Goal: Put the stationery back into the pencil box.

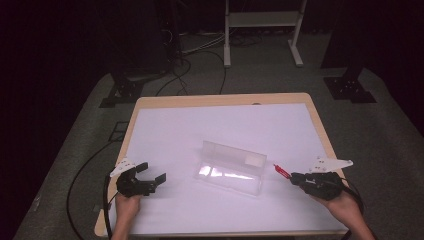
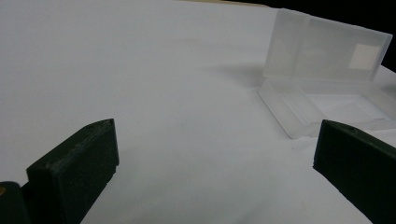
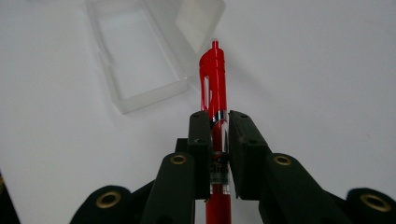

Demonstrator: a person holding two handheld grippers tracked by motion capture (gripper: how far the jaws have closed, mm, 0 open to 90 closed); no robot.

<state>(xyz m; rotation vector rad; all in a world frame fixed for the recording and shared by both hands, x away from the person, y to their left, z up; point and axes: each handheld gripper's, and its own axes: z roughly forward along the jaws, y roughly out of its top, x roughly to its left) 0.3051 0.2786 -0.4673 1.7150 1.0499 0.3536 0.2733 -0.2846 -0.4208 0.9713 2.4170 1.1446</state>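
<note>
Counter (image 1: 170, 130): white-topped, carries all.
Clear case (image 1: 231, 169): centre, lid upright, tray empty; approach from above the open tray, not over the lid.
Left tool (image 1: 152, 175): jaws apart, empty, beside the case.
Right tool (image 1: 294, 177): clamped on red pen (image 3: 213, 81), right of the case; keep the pen lengthwise with the tray when lowering.

The red pen (image 3: 214, 93) runs off the right gripper view's bottom edge, its barrel partly hidden between the jaws. The clear case (image 2: 327, 79) is cut by the left gripper view's right edge.
</note>
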